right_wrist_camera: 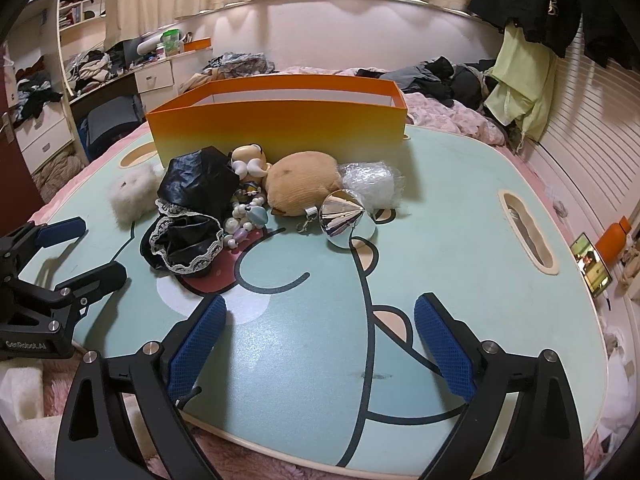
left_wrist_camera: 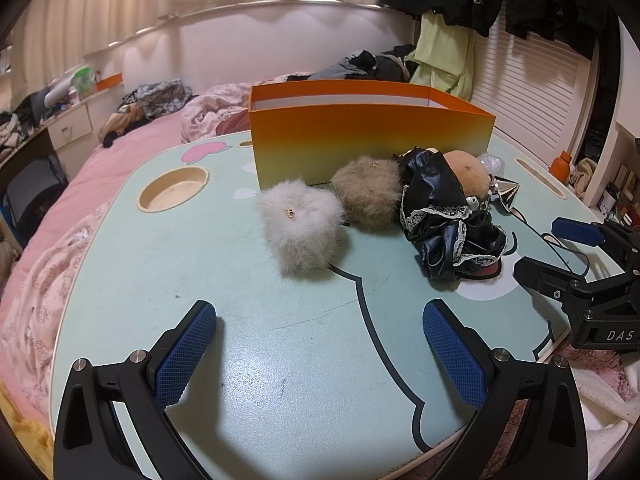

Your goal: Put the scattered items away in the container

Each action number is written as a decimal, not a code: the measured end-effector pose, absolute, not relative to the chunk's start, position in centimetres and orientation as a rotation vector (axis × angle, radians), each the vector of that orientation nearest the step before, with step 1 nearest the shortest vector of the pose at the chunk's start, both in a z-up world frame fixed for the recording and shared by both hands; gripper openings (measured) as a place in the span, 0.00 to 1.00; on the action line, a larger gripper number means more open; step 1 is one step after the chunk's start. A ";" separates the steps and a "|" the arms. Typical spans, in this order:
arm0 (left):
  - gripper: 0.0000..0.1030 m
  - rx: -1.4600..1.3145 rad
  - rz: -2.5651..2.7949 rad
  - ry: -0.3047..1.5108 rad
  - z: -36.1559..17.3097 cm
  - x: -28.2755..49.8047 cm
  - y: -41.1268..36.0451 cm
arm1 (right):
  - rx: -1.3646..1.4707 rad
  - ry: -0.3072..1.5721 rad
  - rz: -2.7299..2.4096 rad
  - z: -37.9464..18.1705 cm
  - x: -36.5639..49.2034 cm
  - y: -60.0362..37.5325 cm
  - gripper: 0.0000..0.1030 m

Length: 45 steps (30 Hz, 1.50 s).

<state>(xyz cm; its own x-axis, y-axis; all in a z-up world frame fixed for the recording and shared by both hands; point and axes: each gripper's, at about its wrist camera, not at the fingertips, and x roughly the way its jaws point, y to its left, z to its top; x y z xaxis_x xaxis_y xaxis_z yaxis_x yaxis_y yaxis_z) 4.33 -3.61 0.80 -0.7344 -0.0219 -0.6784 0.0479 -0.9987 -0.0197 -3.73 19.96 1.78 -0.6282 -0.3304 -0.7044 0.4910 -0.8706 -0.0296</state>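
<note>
Both claws tilt downward over the near edge of the pale green bench (left_wrist_camera: 200, 280), which sits on a pink bed (left_wrist_camera: 100, 168). The left claw (left_wrist_camera: 320, 332) is spread wide with nothing between its blue pads. The right claw (right_wrist_camera: 320, 324) is likewise spread and empty above the cartoon print.

The orange box (left_wrist_camera: 360, 136) stands open at the far side of the bench. The scattered items lie in a row just in front of it, well ahead of both claws. From the left wrist view, a white fur pouch (left_wrist_camera: 300, 232) lies nearest the left claw, a beige fur pouch (left_wrist_camera: 366, 192) just behind it, and a black lace-trimmed garment (left_wrist_camera: 448, 224) to their right, with a tan plush toy (left_wrist_camera: 468, 172) beyond.

The right wrist view shows what the garment hides from the left: a small figurine (right_wrist_camera: 250, 162), a bead string (right_wrist_camera: 244, 220), a shiny silver cone charm (right_wrist_camera: 342, 216) and a wad of clear plastic wrap (right_wrist_camera: 370, 182). The beige pouch is not visible there. Each view catches the other claw at its side edge.
</note>
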 end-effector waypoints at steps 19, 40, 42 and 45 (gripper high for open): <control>0.98 1.047 -2.923 0.108 3.3 4.0 -5.8 | 1.003 0.297 -2.463 1.8 -3.4 19.6 0.93; 0.27 1.211 -2.943 0.187 2.6 -0.6 -6.3 | 0.955 0.114 -2.491 3.6 -5.6 22.5 0.93; 0.27 1.180 -2.962 0.176 3.1 0.1 -6.3 | 0.936 0.140 -2.520 4.1 -6.5 22.4 0.93; 0.27 1.171 -2.981 0.177 3.6 1.0 -6.4 | 0.962 0.176 -2.512 4.3 -7.7 21.7 0.87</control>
<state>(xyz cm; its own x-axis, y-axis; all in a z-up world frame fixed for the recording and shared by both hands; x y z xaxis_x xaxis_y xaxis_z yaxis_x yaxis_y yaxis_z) 1.02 -6.40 3.56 -0.7314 0.1014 -0.6743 -0.0209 -0.9918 -0.1264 -7.69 21.75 4.34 -0.6599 -0.3575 -0.6609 0.4462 -0.8941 0.0381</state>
